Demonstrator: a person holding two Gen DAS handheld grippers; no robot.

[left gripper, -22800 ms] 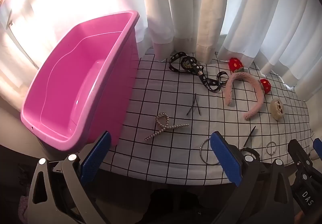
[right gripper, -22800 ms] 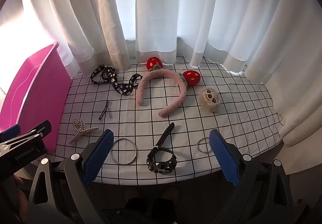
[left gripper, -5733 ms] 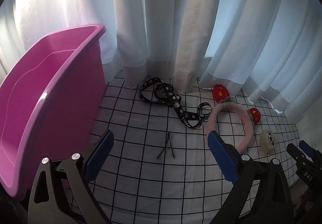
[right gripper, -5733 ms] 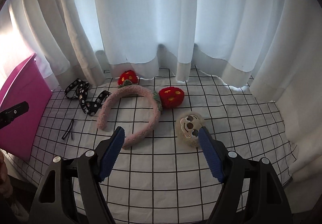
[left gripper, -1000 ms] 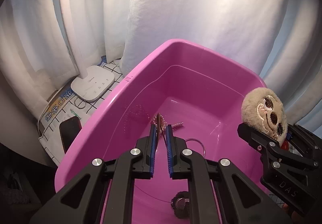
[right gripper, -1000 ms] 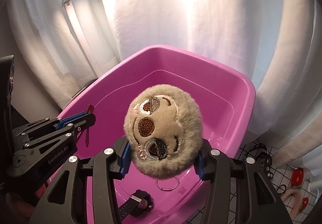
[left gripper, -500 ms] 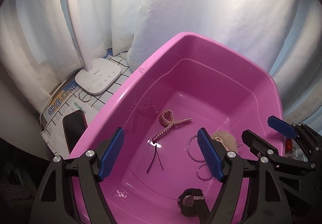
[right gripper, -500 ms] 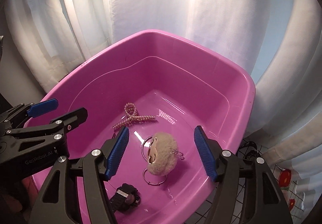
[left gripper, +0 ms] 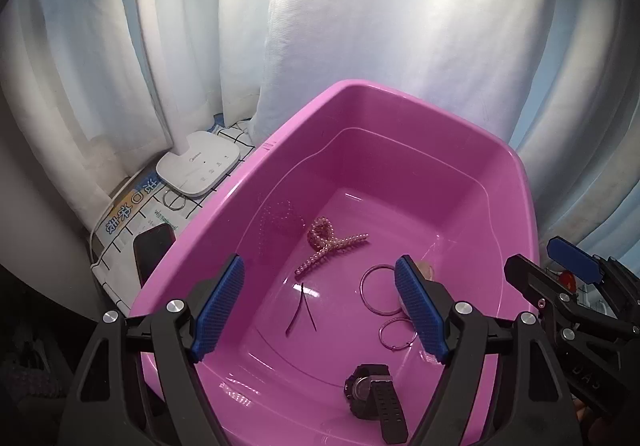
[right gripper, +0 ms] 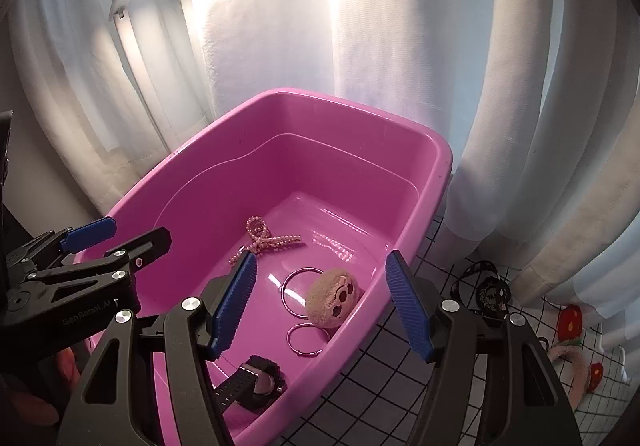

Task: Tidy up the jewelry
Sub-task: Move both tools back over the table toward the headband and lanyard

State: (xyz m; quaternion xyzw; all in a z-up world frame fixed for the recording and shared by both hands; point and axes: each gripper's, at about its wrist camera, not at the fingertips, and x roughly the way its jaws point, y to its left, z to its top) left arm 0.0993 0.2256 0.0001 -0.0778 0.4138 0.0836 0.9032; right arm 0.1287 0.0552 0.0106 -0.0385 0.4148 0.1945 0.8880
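A pink plastic tub holds a pearl hair clip, a black hairpin, two metal rings, a black watch and a beige plush sloth head. My left gripper is open and empty above the tub. My right gripper is open and empty above the tub's right side. A black ribbon and a pink headband with red mushrooms lie on the checked cloth at right.
White curtains hang behind the tub. A white lamp base, a metal ring and a dark phone sit left of the tub. The checked cloth runs to the tub's right.
Both grippers opened over the tub. The left one dropped the hairpin and the right one dropped the plush sloth head, which now lie on the tub floor. Both views have since pulled back slightly.
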